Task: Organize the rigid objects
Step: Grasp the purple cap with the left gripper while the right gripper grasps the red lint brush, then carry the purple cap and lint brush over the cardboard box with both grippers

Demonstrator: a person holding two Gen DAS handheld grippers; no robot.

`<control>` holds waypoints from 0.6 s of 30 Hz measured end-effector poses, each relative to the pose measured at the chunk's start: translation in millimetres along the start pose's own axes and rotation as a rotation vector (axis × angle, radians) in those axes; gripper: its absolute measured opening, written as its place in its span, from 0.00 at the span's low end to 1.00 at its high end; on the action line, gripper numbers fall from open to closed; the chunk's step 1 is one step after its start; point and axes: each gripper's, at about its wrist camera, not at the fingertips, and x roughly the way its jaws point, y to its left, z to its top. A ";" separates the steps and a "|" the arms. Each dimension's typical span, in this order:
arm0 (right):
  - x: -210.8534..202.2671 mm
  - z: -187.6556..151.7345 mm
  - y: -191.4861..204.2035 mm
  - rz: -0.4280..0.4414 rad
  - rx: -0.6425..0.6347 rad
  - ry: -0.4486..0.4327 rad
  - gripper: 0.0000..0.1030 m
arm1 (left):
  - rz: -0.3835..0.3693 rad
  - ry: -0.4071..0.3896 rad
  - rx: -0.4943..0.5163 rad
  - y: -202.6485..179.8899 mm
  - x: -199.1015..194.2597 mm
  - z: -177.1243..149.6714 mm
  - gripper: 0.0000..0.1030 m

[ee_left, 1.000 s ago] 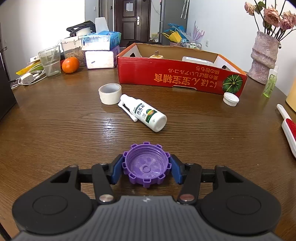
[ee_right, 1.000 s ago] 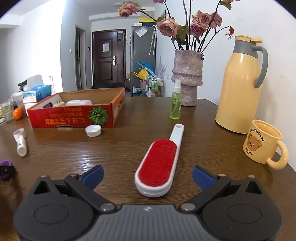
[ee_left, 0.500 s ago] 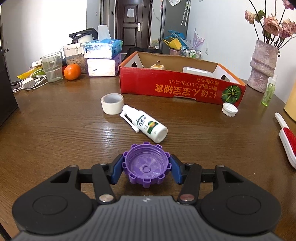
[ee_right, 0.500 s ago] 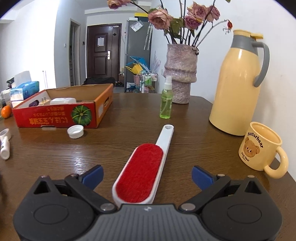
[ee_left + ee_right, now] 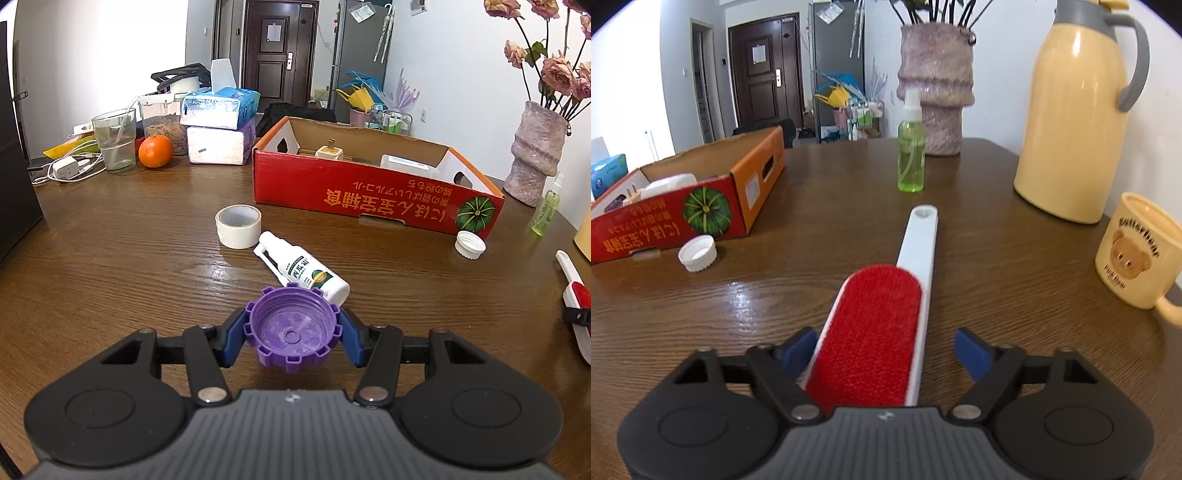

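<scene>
Left gripper [image 5: 292, 330] clamped on a purple ridged cap [image 5: 291, 329], open side up, blue pads pressing its two flanks, held above the wooden table [image 5: 110, 266]. Just beyond the cap, a white spray bottle [image 5: 301, 268] lying on its side near the middle of the table, nozzle end beside a roll of pale tape [image 5: 238, 226] standing on its rim. Farther back, a red cardboard box [image 5: 373, 184] toward the far edge, with a plug adapter and a white item inside; a white screw cap [image 5: 470, 244] on the table just before the box's right corner. Right gripper [image 5: 886, 350] set astride the red-faced lint brush [image 5: 875, 325], jaws having just been closing with the brush head between them; left pad touching or nearly touching the brush's white rim, right pad clearly apart from it, so no grip yet. Brush flat on the table, white handle pointing away toward a green spray bottle [image 5: 911, 155] standing before a pink vase [image 5: 936, 85] at the far edge. Yellow thermos jug [image 5: 1078, 110] and bear mug [image 5: 1141, 251] along the right edge. At the far left corner, an orange [image 5: 156, 151], a glass and stacked tissue packs.
</scene>
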 end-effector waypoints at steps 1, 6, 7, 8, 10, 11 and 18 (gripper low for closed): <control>0.5 -1.0 2.0 -0.017 -0.007 -0.013 0.74 | 0.000 0.002 -0.001 0.2 1.2 0.1 0.52; 3.3 -1.5 2.1 -0.043 0.021 -0.023 0.75 | -0.003 0.010 -0.008 2.0 4.8 -1.4 0.52; 3.5 -1.9 2.3 -0.044 0.021 -0.027 0.76 | -0.005 0.010 -0.009 2.5 4.6 -1.4 0.52; 2.9 -1.9 2.0 -0.036 0.019 -0.030 0.71 | -0.007 0.008 -0.009 2.5 4.1 -1.7 0.52; 0.2 -3.3 3.2 -0.020 0.012 -0.049 0.54 | -0.011 0.004 -0.007 2.3 3.6 -2.0 0.52; -0.9 -4.0 3.9 -0.027 0.013 -0.055 0.54 | -0.012 0.003 -0.005 1.7 3.6 -2.4 0.52; -7.9 -9.4 -1.4 -0.009 0.052 -0.085 0.53 | -0.021 -0.001 -0.009 3.2 3.5 -3.3 0.52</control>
